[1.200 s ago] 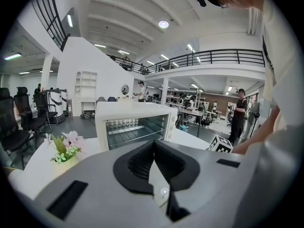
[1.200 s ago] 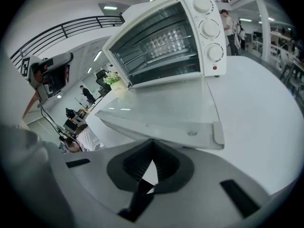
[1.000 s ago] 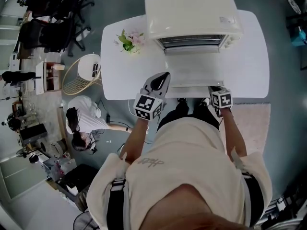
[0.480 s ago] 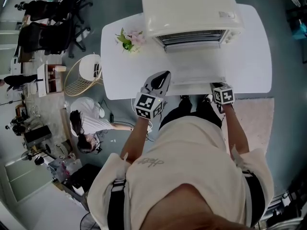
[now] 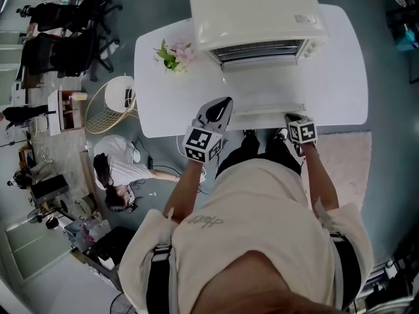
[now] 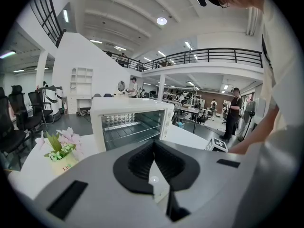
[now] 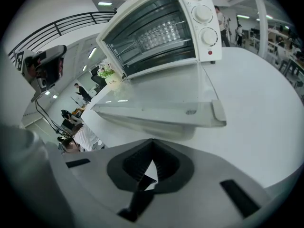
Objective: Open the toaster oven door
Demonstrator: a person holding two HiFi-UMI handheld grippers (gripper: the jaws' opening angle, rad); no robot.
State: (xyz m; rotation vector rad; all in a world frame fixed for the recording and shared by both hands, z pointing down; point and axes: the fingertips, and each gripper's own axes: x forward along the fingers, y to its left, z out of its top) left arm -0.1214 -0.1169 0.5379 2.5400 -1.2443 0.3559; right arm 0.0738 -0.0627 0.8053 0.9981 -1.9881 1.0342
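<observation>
Head view is showing the toaster oven [image 5: 258,12] sitting at top centre of the frame on the white table [image 5: 157,90]. Its glass door [image 5: 265,100] is lying dropped flat toward the person, leaving the rack inside exposed.

Over the last second almost nothing is changing. The door is staying fully down in all three head shots. The right gripper [image 5: 291,118] is only drifting a touch by the door's lower-right corner. The left gripper [image 5: 222,106] is staying parked at the table's near edge, lower left of the door. The whole scene is sliding slightly in frame, which is probably head motion and not the oven moving.

Right gripper view is showing that claw pressed together and pinching nothing. The door's handle bar [image 7: 161,119] is lying just ahead of it, apart and not touching. Left gripper view is showing that claw likewise closed on nothing and pointing at the open oven cavity, with the flowers [image 6: 59,151] sitting at lower left.

Judging from this, the opening is looking finished, since the door is resting at full swing with neither gripper holding it. Only backing the hands off is remaining. The one risk I'm seeing is the right gripper bumping the door's edge.
</observation>
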